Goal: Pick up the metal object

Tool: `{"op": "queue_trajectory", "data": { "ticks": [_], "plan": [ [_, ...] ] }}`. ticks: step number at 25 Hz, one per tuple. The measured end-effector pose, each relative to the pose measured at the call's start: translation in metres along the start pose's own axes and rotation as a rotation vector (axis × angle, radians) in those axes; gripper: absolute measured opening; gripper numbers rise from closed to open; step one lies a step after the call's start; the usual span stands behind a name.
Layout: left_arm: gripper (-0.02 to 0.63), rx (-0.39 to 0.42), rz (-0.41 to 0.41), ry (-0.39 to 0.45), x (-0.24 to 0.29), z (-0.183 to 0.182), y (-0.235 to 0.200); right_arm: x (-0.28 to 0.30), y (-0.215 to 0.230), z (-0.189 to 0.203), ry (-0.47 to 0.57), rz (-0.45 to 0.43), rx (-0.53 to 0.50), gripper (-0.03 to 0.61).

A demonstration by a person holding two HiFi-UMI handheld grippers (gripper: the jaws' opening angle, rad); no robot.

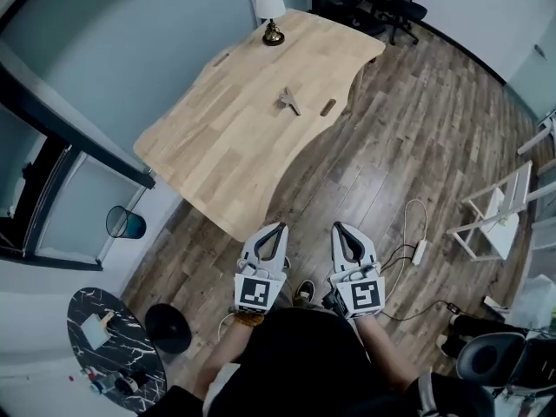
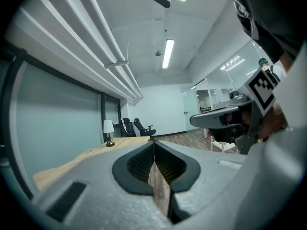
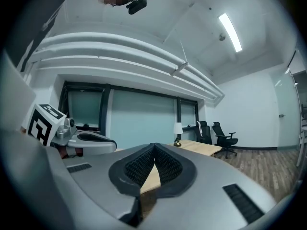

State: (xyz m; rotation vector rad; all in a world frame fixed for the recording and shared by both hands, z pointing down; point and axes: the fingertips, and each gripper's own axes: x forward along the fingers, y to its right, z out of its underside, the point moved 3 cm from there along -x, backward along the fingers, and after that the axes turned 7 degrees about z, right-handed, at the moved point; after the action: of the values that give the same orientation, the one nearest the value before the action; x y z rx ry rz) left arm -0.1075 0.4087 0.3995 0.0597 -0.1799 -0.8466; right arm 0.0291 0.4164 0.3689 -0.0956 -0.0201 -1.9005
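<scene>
Off to the far left of both grippers, a round black table [image 1: 87, 315] and a blue bin [image 1: 127, 222] are sitting beside the glass wall, well apart from the jaws. The desk [image 1: 217, 146] is spreading out ahead and to the left of the jaws. Its near rounded edge is lying just in front of the left gripper [image 1: 279, 227], and its curved right edge is running away toward the far corner.

The left gripper is hovering over the wooden floor [image 1: 391, 129]. Its jaws are pressed together tip to tip, with the ribbed pads [image 2: 141, 164] gripping nothing.

The metal object [image 1: 290, 101] is lying flat on the desk, well ahead of both pairs of jaws. It is sitting near the curved right edge, just left of a slot [image 1: 327, 108] cut in the top. A lamp [image 1: 271, 11] is standing at the far end, well beyond the object.

The right gripper [image 1: 338, 226] is hanging just beside the left one, also over the floor, with its jaws closed on each other and empty. Ahead and to the right of its jaws, bare floor is lying open up to the office chairs [image 1: 395, 3]. Farther right, a power strip [image 1: 420, 252] with its cord is lying on the boards near the jaws. A white rack [image 1: 491, 220] is standing well apart from them.
</scene>
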Motion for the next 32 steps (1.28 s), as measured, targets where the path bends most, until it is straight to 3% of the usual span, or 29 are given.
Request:
{"op": "queue_trajectory", "data": {
  "ticks": [6, 10, 16, 19, 21, 24, 29, 32],
  "plan": [
    [0.018, -0.051, -0.007, 0.01, 0.049, 0.018, -0.046, 0.06, 0.012, 0.005, -0.047, 0.011, 0.004, 0.003],
    [0.018, -0.087, 0.012, 0.027, 0.089, 0.022, -0.081, 0.1, 0.02, -0.011, -0.012, -0.009, -0.036, 0.002],
    [0.018, -0.059, 0.093, 0.054, 0.146, 0.013, -0.131, 0.161, 0.034, -0.027, -0.028, 0.023, -0.057, 0.002],
    [0.018, -0.048, 0.128, 0.06, 0.167, 0.013, -0.155, 0.187, 0.039, -0.035, -0.024, 0.051, -0.019, 0.002],
    [0.018, -0.082, 0.138, 0.056, 0.182, 0.016, -0.169, 0.202, 0.043, -0.032, -0.019, 0.06, 0.025, 0.002],
    [0.018, -0.145, 0.136, 0.048, 0.205, 0.02, -0.178, 0.225, 0.049, -0.033, -0.002, 0.019, 0.022, 0.003],
    [0.018, -0.102, 0.161, 0.001, 0.26, 0.027, -0.164, 0.257, 0.079, -0.018, -0.029, -0.083, 0.041, 0.002],
    [0.018, -0.118, 0.13, -0.021, 0.294, 0.023, -0.169, 0.283, 0.105, -0.013, -0.053, -0.147, 0.063, 0.003]
  ]
}}
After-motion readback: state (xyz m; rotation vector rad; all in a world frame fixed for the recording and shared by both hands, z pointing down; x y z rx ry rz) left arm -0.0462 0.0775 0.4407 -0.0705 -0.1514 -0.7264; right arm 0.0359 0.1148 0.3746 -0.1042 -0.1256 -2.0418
